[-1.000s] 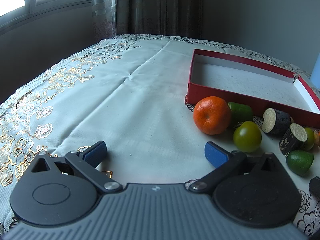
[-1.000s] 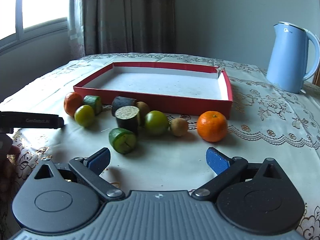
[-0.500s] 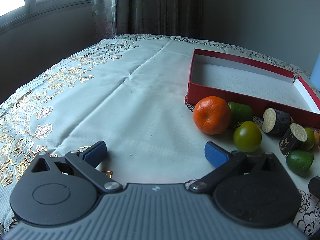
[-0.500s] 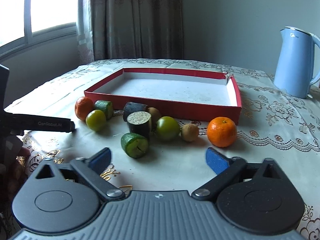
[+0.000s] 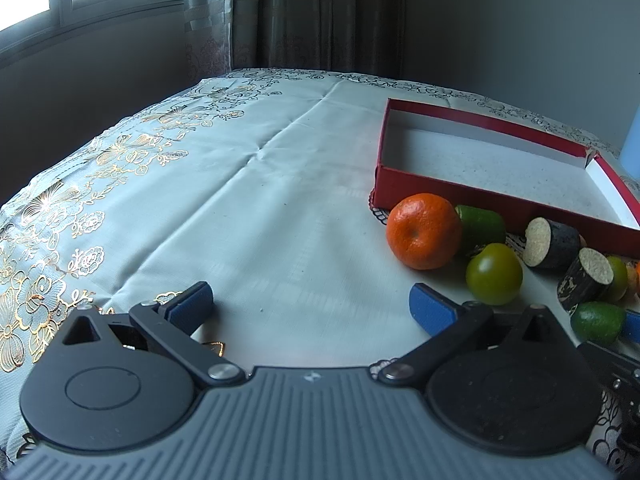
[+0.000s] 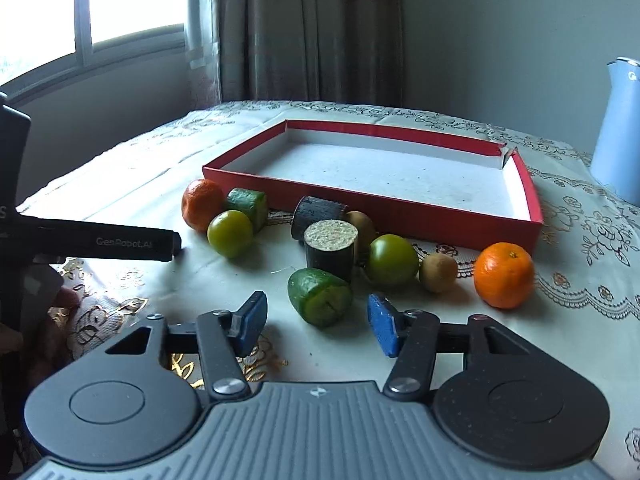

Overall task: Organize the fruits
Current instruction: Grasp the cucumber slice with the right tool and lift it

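Observation:
An empty red box (image 6: 400, 208) with a white inside stands at mid-table; it also shows in the left wrist view (image 5: 472, 190). Fruits lie in front of it: an orange (image 6: 504, 275), a brown kiwi (image 6: 438, 267), a green tomato (image 6: 392, 259), two dark cut cylinders (image 6: 330, 246), a cut green piece (image 6: 320, 298), another tomato (image 6: 230, 233), a green chunk (image 6: 248, 204) and a second orange (image 5: 424, 231). My right gripper (image 6: 318, 326) is open, its blue pads either side of the cut green piece, just short of it. My left gripper (image 5: 312, 308) is open and empty over bare cloth.
A light blue kettle (image 6: 618, 128) stands at the far right. The left gripper's black body (image 6: 100, 242) reaches in from the left of the right wrist view. The table has a white embroidered cloth (image 5: 200, 200). A window and curtain stand behind.
My right gripper has moved forward and left toward the cut green piece, and its jaws have narrowed somewhat. The left gripper has not moved.

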Motion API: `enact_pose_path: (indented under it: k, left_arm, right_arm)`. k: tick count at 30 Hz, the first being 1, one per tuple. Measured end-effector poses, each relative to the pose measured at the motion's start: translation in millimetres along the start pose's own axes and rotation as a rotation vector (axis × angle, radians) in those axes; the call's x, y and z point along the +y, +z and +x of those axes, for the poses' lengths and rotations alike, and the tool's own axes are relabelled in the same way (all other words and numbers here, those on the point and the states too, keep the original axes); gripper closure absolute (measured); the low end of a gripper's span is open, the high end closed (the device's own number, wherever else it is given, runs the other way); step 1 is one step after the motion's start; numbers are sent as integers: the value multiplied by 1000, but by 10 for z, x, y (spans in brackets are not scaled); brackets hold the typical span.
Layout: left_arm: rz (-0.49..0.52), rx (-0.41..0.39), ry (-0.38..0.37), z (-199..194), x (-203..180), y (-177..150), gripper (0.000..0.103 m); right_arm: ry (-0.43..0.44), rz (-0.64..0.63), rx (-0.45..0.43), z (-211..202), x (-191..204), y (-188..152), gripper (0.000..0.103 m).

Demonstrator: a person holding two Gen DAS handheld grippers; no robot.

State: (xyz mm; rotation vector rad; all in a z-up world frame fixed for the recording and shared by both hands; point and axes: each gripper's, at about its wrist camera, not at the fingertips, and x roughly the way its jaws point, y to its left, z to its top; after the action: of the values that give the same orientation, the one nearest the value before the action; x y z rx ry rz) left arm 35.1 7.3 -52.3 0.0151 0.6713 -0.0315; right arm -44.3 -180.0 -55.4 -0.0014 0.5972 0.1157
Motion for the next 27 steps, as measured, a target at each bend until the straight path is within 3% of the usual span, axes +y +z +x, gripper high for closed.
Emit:
enact_pose_path:
  k: [4,7,9,19,24,27]
  left_arm:
    - [0,0,0,-1,4,0,0]
    - [-1,0,0,0,4,0,0]
    - [-1,0,-1,-1,-3,-2,0]
    - [0,1,-1,-4,-5,-2,0]
    - [2,2,0,-4,-13,0,0]
    - [1,1,-1,-4,-13,0,0]
  right_arm:
    - [-11,-16,10,72,16,42,49]
    - [1,-22,14,98,20,51,63]
    - [-10,-33,15,120,31,58,66]
    - [34,18,-34,-41,-36,106,67]
    - [-9,15,-129,-210,-196,435,67]
    - [-44,56,-124,-76,-473,692,67]
